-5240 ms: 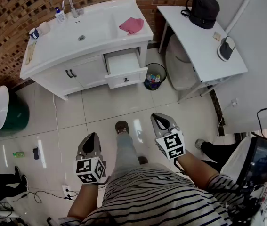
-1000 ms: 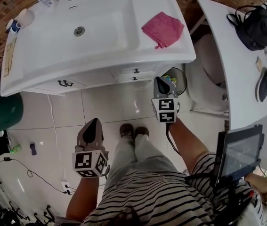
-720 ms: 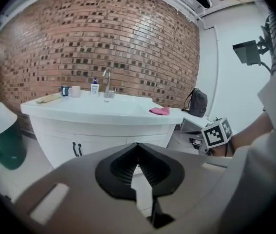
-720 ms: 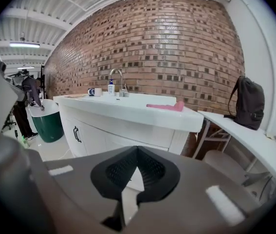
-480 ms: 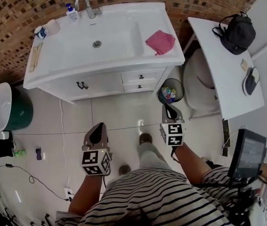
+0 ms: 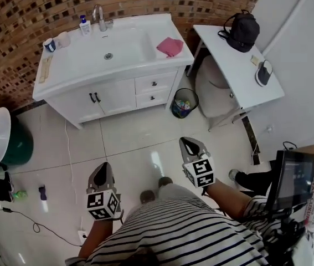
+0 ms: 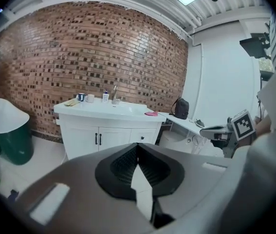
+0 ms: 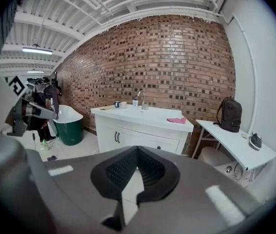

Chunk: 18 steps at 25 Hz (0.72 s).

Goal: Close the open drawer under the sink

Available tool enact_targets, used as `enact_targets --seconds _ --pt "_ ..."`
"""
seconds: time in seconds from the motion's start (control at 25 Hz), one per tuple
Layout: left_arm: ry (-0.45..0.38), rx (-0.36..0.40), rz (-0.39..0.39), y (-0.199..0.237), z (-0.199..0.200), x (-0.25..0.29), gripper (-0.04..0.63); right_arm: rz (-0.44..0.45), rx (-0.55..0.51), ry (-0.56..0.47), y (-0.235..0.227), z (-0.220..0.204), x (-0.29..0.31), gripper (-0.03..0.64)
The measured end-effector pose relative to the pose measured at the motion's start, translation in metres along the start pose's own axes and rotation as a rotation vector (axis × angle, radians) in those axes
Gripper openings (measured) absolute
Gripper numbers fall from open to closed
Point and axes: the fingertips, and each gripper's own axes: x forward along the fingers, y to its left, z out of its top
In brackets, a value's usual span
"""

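The white sink cabinet (image 6: 85,71) stands against the brick wall. Both drawers (image 6: 153,84) under its right side sit flush with the front, as the left gripper view (image 7: 143,137) and the right gripper view (image 8: 170,145) also show. My left gripper (image 6: 102,169) and right gripper (image 6: 189,142) hang over the floor tiles, well short of the cabinet. Each is shut with nothing between its jaws. The jaw tips of the left gripper (image 7: 138,146) meet, and so do those of the right gripper (image 8: 137,150).
A pink cloth (image 6: 169,46) lies on the counter by the basin. A waste bin (image 6: 183,103) stands right of the cabinet, beside a white side table (image 6: 234,65) that bears a black backpack (image 6: 242,31). A green tub (image 6: 18,146) stands left. A cable (image 6: 68,148) trails on the floor.
The drawer that stood open 5 s ago is shut. Since one second ago I have backed away from the cabinet, and the right gripper has drawn back from the drawer front.
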Motion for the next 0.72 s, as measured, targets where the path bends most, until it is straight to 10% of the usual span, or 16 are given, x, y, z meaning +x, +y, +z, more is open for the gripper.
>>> enact_targets --seconds 0.72 --pt "0.007 -0.012 0.009 -0.047 -0.024 -0.048 0.017 0.061 0.007 -0.076 0.021 0.013 -0.074 0.0"
